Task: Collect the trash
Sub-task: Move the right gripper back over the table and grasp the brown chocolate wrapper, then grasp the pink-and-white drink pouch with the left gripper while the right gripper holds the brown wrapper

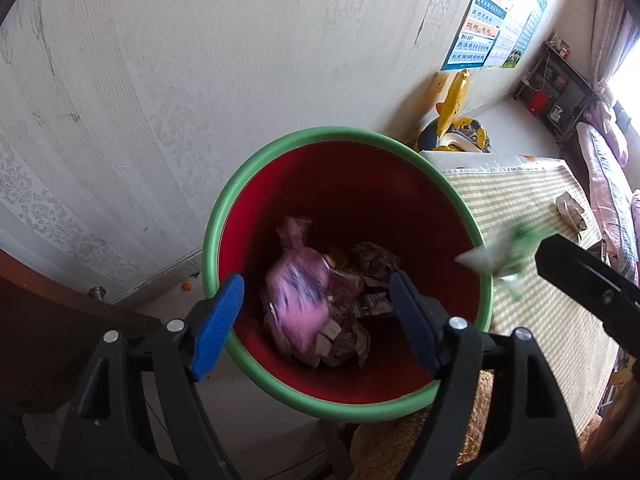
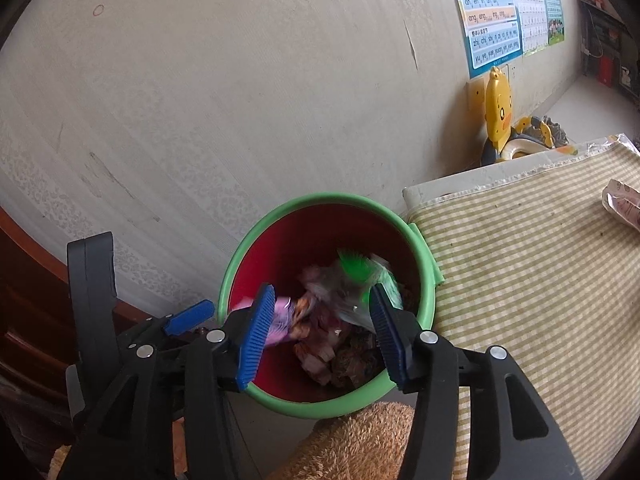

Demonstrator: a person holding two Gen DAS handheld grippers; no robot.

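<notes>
Both grippers hang over the green-rimmed red plastic bin [image 1: 348,400] so trash drops inside. The left gripper [image 1: 316,320] gapes empty above a pink wrapper [image 1: 296,300]; the right gripper [image 2: 322,332], jaws wide, has a blurred green-and-clear wrapper [image 2: 360,276] just ahead, seemingly released.

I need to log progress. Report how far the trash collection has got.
Done: crumpled wrappers lie in the red bin. In hand: both claws are open above it, and a blurred pink wrapper and a green-and-clear wrapper look mid-drop. Left: at least one more wrapper lies on the checked cloth.
</notes>
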